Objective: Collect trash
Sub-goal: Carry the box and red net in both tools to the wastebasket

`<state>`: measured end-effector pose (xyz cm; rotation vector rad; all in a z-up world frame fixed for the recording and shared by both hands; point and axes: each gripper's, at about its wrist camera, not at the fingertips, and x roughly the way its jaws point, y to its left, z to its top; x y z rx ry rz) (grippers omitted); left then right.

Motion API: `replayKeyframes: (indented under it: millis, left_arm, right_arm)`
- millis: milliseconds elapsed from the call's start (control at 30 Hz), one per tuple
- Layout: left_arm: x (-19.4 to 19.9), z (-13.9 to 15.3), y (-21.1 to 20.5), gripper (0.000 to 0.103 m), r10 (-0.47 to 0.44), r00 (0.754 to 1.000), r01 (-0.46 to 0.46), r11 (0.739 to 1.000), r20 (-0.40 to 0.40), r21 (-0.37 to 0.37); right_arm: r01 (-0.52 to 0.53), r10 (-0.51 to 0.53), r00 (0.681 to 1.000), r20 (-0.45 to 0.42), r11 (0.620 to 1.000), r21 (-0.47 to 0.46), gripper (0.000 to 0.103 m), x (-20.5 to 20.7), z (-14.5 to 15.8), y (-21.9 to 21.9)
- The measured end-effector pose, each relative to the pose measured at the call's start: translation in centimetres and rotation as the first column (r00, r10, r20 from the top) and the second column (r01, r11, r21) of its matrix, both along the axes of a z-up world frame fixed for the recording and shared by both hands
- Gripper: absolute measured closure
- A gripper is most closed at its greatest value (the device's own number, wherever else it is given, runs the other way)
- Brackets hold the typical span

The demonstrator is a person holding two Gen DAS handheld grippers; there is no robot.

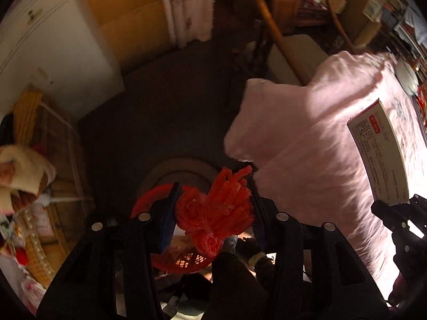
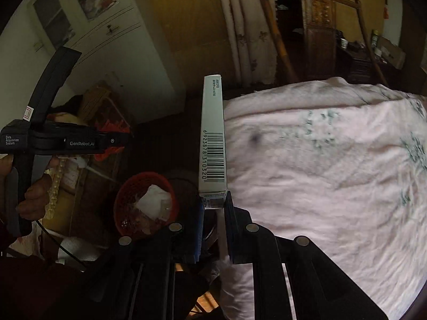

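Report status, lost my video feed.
Left gripper shut on red foam netting, above red basket. Right gripper shut on white carton. Nothing blocking basket.

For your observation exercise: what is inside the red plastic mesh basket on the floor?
The red plastic mesh basket holds a crumpled white paper wad and some brownish scraps; anything beneath them is covered.

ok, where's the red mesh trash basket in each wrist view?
Left wrist: red mesh basket sits bottom centre, mostly hidden behind the left claw and the red foam netting it grips.
Right wrist: red mesh basket sits lower left, its mouth visible with white paper inside.
Shared landmark: the pink quilt on the right in both.
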<state>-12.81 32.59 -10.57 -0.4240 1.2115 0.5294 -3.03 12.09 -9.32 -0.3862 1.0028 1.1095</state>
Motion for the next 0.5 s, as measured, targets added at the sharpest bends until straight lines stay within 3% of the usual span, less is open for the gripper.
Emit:
replayKeyframes:
  millis: [133, 200, 267, 367, 500]
  left_arm:
    - [-5.3, -1.5, 2.0, 0.053, 0.134, 0.991, -0.134, 0.989, -0.017, -0.056]
    - [-7.1, -2.3, 2.4, 0.043, 0.183, 0.982, -0.186, 0.979, -0.034, -0.08]
    - [-8.6, -3.0, 2.8, 0.026, 0.24, 0.969, -0.244, 0.966, -0.059, -0.087]
    - [-10.3, -3.0, 3.1, 0.021, 0.296, 0.954, -0.299, 0.947, -0.047, -0.12]
    - [-12.3, -2.4, 3.7, 0.019, 0.344, 0.938, -0.347, 0.933, -0.049, -0.098]
  right_arm:
    - [-0.151, 0.151, 0.988, -0.008, 0.988, -0.018, 0.088, -3.3, -0.2, 4.3]
    - [-0.209, 0.208, 0.978, -0.017, 0.977, -0.03, 0.088, -4.4, -0.5, 6.0]
    - [-0.259, 0.258, 0.966, -0.023, 0.965, -0.041, 0.088, -5.3, -0.8, 7.3]
    - [-0.321, 0.319, 0.947, -0.038, 0.945, -0.064, 0.088, -6.6, -1.2, 9.0]
    - [-0.395, 0.389, 0.918, -0.081, 0.914, -0.093, 0.088, -8.0, -2.5, 11.6]
